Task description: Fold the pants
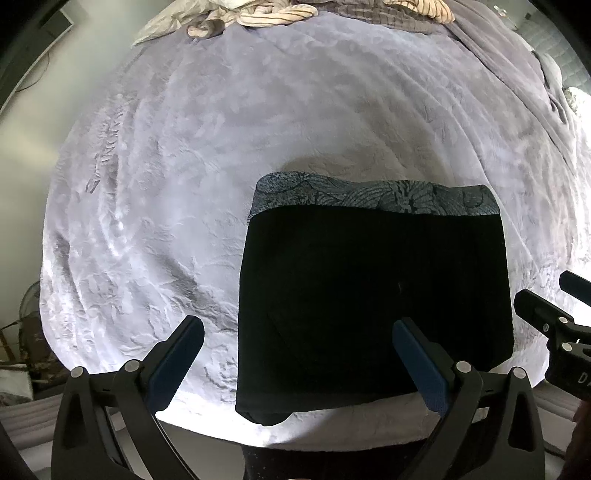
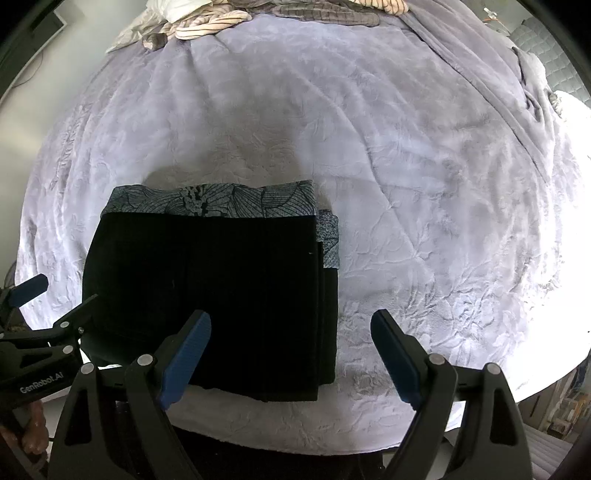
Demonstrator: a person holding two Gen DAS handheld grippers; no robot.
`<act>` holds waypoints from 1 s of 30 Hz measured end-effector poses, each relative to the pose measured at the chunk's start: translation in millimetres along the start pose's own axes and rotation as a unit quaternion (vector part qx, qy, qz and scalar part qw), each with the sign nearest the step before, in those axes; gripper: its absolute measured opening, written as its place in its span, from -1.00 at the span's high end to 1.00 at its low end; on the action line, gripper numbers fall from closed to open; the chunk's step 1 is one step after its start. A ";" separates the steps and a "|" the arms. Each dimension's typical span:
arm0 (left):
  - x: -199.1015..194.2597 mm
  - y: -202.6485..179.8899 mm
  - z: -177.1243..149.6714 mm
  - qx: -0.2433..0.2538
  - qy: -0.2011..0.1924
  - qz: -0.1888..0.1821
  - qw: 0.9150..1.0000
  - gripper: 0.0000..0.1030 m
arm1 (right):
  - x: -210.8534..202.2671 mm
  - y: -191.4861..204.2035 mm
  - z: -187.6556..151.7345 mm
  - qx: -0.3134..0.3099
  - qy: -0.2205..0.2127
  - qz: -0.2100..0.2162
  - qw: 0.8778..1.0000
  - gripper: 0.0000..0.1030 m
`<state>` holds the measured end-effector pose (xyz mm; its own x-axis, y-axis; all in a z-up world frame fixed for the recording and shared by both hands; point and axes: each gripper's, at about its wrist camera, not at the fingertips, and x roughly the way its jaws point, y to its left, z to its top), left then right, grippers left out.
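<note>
Black pants lie folded into a compact rectangle near the front edge of the bed, with a grey leaf-patterned waistband along the far side. My left gripper hovers open above the pants' left edge, nothing between its blue pads. My right gripper hovers open above the pants' right edge, also holding nothing. Each gripper shows at the side of the other's view: the right one and the left one.
The pants rest on a lilac embossed plush blanket covering the bed. Crumpled striped bedding lies at the far end. A darker throw runs along the right side. The bed's front edge is just below the grippers.
</note>
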<state>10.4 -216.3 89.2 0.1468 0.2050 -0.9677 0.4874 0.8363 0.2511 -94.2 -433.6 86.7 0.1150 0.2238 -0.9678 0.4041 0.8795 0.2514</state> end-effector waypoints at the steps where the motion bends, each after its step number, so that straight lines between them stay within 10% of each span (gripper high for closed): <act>1: -0.6 0.2 0.0 0.000 -0.001 0.001 1.000 -0.99 | -0.1 0.1 -0.3 0.000 0.000 0.000 1.000 -0.75; 30: -4.4 2.4 0.3 -0.005 -0.011 0.014 1.000 -0.99 | 0.1 1.9 -1.6 0.004 0.004 -0.005 1.000 -0.75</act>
<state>11.2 -215.3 94.1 0.1804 0.2174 -0.9593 0.4742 0.8352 0.2785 -94.9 -431.3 87.1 0.1035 0.2191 -0.9702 0.4120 0.8784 0.2424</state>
